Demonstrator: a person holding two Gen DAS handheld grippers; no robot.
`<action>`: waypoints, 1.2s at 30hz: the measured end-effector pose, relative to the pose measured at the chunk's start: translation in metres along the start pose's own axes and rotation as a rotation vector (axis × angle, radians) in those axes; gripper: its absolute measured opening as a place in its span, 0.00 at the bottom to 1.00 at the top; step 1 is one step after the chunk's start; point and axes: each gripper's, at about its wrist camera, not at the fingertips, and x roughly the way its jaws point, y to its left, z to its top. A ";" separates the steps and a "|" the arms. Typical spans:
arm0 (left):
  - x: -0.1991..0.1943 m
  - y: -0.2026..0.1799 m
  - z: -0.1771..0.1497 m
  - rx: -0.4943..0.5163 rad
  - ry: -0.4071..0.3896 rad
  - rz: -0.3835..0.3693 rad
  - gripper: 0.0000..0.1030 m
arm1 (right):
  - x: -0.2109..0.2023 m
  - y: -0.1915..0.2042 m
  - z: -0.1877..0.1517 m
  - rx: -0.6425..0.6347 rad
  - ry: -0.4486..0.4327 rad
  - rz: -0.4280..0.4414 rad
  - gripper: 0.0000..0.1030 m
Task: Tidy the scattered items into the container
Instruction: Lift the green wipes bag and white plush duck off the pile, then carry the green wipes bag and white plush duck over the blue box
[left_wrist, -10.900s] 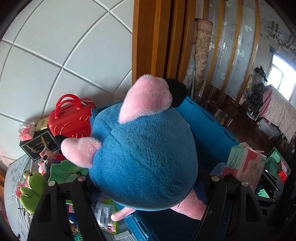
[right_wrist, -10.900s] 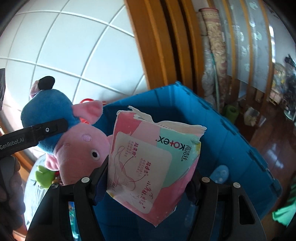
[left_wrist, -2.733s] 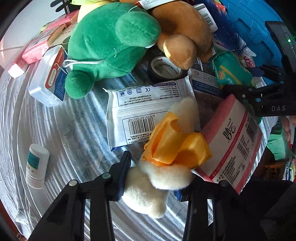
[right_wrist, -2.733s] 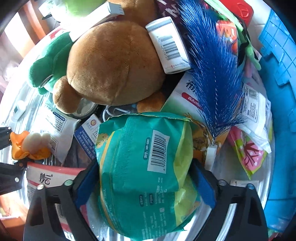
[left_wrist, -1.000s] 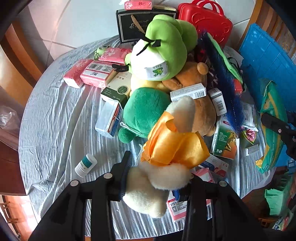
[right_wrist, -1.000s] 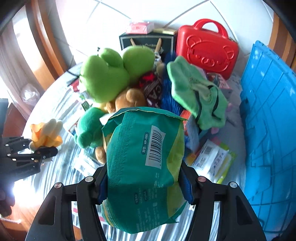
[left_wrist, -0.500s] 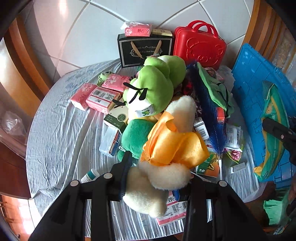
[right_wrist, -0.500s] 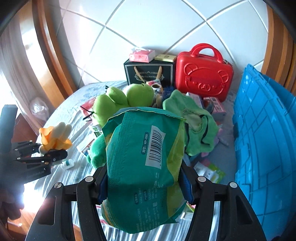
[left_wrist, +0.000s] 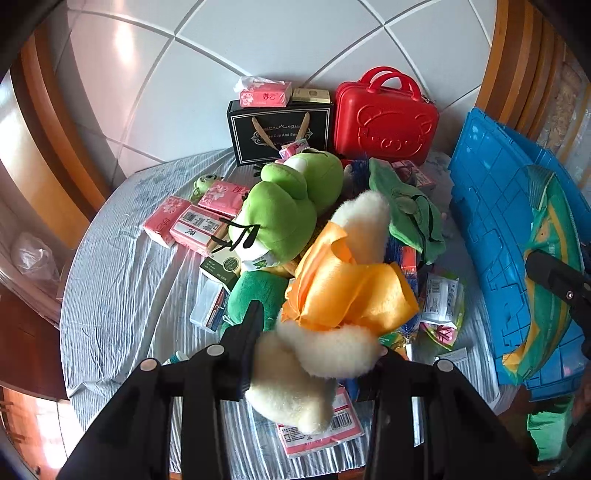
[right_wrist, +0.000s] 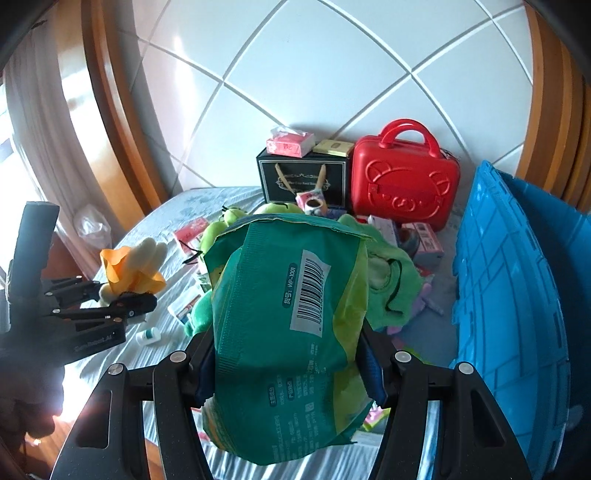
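Your left gripper (left_wrist: 314, 354) pinches a cream plush toy with an orange ribbon (left_wrist: 332, 295), and your right gripper (right_wrist: 288, 354) clamps a green wipes pack (right_wrist: 295, 310); both hang above the cluttered desk (left_wrist: 122, 295). The blue crate (right_wrist: 517, 295) stands at the desk's right side. Carry each load clear over the crate's rim before letting go, one at a time, so the hanging pack doesn't snag the wall.
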 end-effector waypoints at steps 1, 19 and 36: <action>-0.002 -0.004 0.002 0.002 -0.005 0.000 0.36 | -0.003 -0.003 0.000 0.001 -0.005 0.001 0.60; -0.028 -0.091 0.053 0.066 -0.093 -0.015 0.36 | -0.056 -0.077 0.004 0.070 -0.080 -0.034 0.60; -0.049 -0.226 0.106 0.246 -0.178 -0.090 0.36 | -0.112 -0.168 0.003 0.191 -0.161 -0.095 0.60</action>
